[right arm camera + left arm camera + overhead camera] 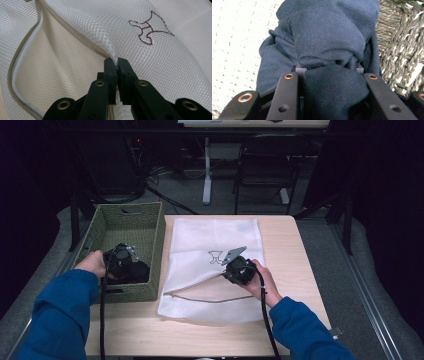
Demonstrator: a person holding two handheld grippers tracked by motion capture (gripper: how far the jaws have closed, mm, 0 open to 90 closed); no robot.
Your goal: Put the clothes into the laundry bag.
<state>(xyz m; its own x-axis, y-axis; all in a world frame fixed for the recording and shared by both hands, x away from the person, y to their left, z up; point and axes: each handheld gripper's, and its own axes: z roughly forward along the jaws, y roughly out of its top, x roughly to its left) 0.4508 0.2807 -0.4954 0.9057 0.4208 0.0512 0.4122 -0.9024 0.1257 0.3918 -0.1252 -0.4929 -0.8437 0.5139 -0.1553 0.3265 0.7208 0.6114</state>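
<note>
A dark blue cloth (141,272) lies bunched in the green woven basket (161,251) at the table's left. My left gripper (131,266) reaches into the basket and is shut on that cloth. In the left gripper view the cloth (327,37) bulges up between the jaws of the left gripper (329,72). A white mesh bag (215,237) with a small stitched outline figure lies flat beside the basket. My right gripper (224,273) pinches the bag's upper layer by the zipper. In the right gripper view the right gripper (117,61) holds the mesh bag (162,62) lifted, so the mouth gapes.
The basket wall (397,55) stands close on the right of the cloth, its pale bottom (234,50) on the left. The bag's zipper (22,55) curves around the open mouth. The wooden table (292,285) shows bare wood right of the bag. A chair (265,165) stands beyond the table.
</note>
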